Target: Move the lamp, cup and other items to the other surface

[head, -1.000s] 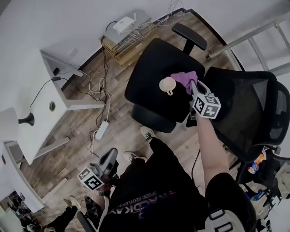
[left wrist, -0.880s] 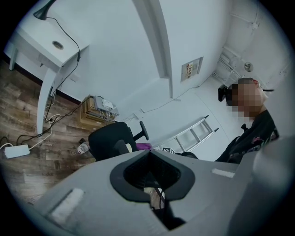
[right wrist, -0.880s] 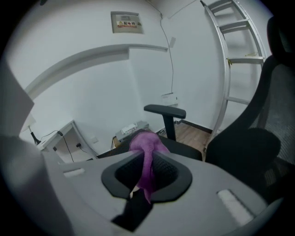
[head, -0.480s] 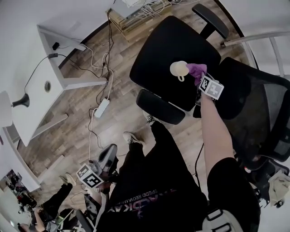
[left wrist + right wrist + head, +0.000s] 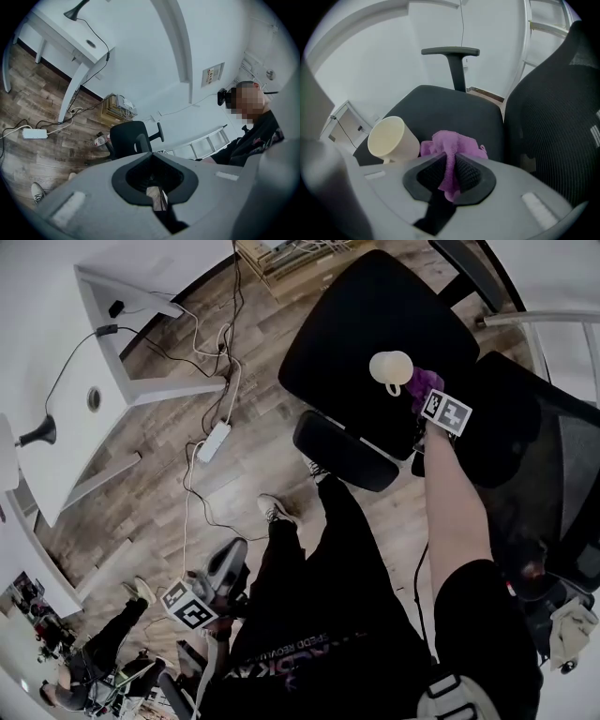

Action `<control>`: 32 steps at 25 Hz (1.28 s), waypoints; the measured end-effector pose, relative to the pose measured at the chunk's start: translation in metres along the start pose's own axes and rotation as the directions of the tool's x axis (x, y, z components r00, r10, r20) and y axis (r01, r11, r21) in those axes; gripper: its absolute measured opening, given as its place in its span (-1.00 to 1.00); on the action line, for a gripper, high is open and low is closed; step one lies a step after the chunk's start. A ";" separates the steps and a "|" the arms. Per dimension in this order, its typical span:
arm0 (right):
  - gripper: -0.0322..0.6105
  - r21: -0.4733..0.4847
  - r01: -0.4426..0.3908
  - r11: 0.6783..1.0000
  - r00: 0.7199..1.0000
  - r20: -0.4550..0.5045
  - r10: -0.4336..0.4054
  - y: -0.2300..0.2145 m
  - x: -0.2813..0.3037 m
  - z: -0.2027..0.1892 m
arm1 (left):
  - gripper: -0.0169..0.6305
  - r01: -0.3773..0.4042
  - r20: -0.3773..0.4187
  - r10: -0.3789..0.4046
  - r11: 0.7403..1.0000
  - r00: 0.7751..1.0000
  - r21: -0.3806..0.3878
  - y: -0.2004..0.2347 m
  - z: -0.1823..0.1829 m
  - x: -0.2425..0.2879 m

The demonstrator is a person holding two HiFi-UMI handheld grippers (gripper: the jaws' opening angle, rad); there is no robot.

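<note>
My right gripper [image 5: 452, 165] is shut on a purple cloth [image 5: 451, 146], which bunches out ahead of the jaws just over the black chair seat [image 5: 440, 110]. A cream cup [image 5: 392, 138] lies on its side on that seat, right beside the cloth on the left. The head view shows the same cup [image 5: 391, 368], purple cloth [image 5: 427, 382] and right gripper [image 5: 428, 397] over the chair seat [image 5: 361, 324]. My left gripper [image 5: 228, 568] hangs low by the person's leg, shut and holding nothing [image 5: 152, 177]. The lamp [image 5: 36, 434] stands on the white desk [image 5: 70, 381] at the far left.
The chair's mesh backrest [image 5: 555, 117] rises close on the right, and an armrest [image 5: 451, 51] stands behind the seat. Cables and a power strip [image 5: 214, 441] lie on the wooden floor between desk and chair. A low crate of wires [image 5: 286, 254] sits by the wall.
My right gripper has come down with the purple cloth to the chair seat, next to the cup. The left gripper stays low near the leg.
</note>
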State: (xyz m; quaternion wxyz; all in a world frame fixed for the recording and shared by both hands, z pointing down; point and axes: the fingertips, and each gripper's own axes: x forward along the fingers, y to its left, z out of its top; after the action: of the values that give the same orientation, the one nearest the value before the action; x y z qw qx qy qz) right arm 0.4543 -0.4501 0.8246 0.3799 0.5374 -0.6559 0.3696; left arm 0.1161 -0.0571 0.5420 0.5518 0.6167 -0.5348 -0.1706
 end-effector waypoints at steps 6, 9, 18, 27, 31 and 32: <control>-0.62 0.014 -0.020 1.000 1.000 -0.007 0.020 0.006 0.002 -0.001 | -0.95 0.017 0.015 -0.017 1.000 1.000 -0.008 0.001 -0.001 0.000; -0.50 0.012 -0.023 1.000 1.000 -0.003 0.023 0.007 -0.003 0.000 | -0.95 0.032 0.032 -0.032 0.999 0.999 -0.005 -0.001 -0.003 -0.003; -0.86 0.000 0.008 1.000 0.990 0.141 -0.008 0.010 -0.070 0.033 | -0.95 0.095 0.124 -0.099 0.995 0.987 0.036 -0.008 0.008 -0.032; -0.89 -0.212 -0.279 0.937 0.868 0.361 0.340 0.125 -0.188 0.100 | -0.95 0.106 0.265 -0.135 0.987 0.955 0.123 -0.010 0.017 -0.095; -0.89 -0.423 -0.422 0.802 0.754 0.328 0.569 0.250 -0.267 0.086 | -0.95 0.090 0.342 -0.134 0.986 0.930 0.141 -0.003 0.023 -0.144; -0.89 -0.480 -0.450 0.753 0.720 0.304 0.624 0.282 -0.290 0.077 | -0.95 0.088 0.360 -0.135 0.986 0.923 0.145 -0.002 0.024 -0.155</control>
State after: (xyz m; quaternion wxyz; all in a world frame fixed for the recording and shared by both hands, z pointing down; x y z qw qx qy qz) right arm 0.2076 -0.3542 0.5093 0.1870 0.3066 -0.9116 0.2001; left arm 0.0399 0.0623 0.4734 0.3909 0.6367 -0.6026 -0.2805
